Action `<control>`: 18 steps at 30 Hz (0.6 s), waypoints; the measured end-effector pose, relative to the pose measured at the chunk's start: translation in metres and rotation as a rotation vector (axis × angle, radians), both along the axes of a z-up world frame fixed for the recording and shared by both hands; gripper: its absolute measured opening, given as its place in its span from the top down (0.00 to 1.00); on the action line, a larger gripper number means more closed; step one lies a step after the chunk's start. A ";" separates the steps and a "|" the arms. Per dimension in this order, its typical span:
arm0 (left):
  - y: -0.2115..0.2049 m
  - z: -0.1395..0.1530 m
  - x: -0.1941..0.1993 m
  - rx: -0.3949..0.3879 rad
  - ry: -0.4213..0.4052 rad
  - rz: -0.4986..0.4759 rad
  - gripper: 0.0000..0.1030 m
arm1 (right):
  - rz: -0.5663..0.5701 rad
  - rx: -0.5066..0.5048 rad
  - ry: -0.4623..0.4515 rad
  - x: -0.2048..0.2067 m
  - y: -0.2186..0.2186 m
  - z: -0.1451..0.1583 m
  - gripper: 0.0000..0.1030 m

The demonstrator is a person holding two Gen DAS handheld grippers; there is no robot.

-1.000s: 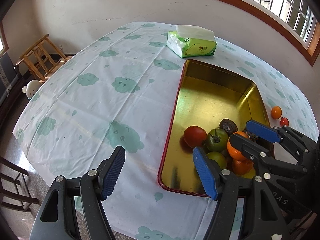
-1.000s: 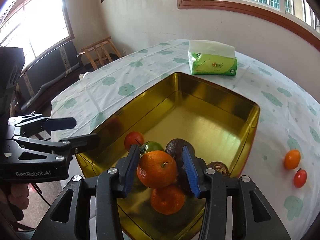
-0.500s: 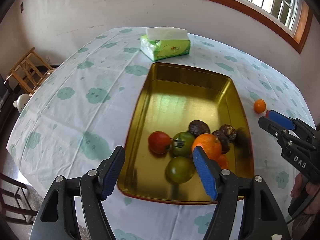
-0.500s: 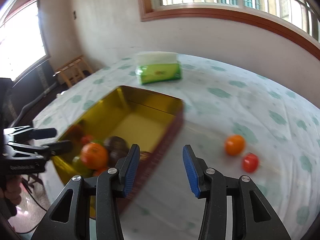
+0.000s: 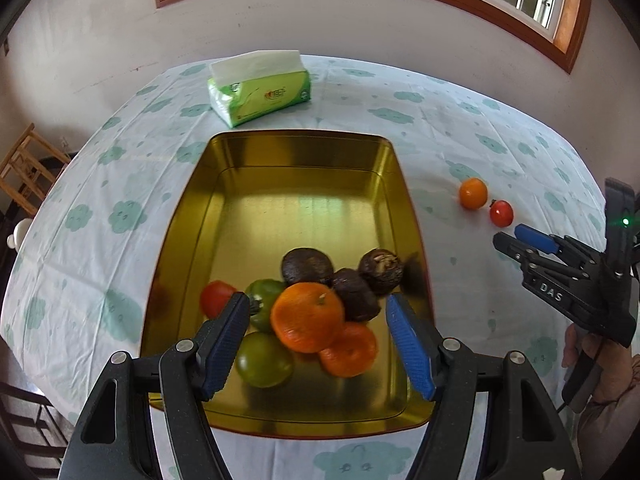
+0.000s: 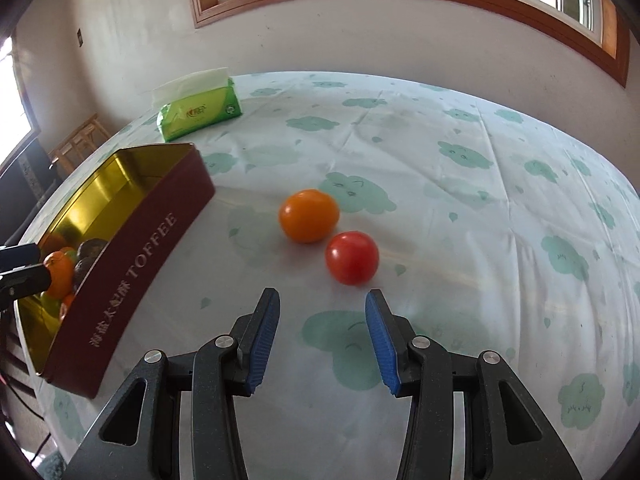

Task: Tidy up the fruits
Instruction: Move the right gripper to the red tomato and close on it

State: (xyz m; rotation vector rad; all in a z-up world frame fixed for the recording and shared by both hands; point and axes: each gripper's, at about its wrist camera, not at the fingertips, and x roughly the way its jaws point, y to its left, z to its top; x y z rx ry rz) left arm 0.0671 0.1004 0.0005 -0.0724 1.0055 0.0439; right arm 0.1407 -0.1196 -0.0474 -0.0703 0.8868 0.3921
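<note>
Red and orange, 2 small round fruits sit loose on the cloud-print tablecloth [image 6: 440, 208], right of the toffee tin [image 6: 132, 264]. They lie just beside each other, maybe touching, hard to tell. The red tomato [image 6: 352, 257] is the nearer one, the orange tomato [image 6: 309, 215] is a bit farther & more to the left

The right gripper [image 6: 322, 328] has its jaws apart w/ nothing between them. It hangs over the bare cloth just near of the red one. The left gripper [image 5: 316, 344] is also spread w/ nothing in it, over the near end of the tin, above the pile: a big orange [image 5: 308, 317], another orange [image 5: 352, 350] under it, green tomatoes [image 5: 264, 364], a red tomato [image 5: 214, 298] and some dark brown fruits [image 5: 307, 266]. Most fruit is in the tin already, so I think these 2 are what's left

How they'll handle, my guess: light, smooth, shiny skin, so a bit slippery, & round so they roll if bumped. Soft inside too, squeeze too hard & the skin may split. Best to take the red one first, it's closest. Put the pads on its two sides, across the fat middle, low enough that it won't pop out upward. Close gently. Watch the far pad, it could nudge the orange one away

A green tissue pack [image 6: 200, 114] sits at the far side, out of the way
</note>
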 end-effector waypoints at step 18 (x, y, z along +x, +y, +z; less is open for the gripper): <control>-0.065 0.001 0.047 0.030 -0.023 -0.101 0.35 | 0.010 -0.030 -0.005 0.028 0.001 -0.009 0.59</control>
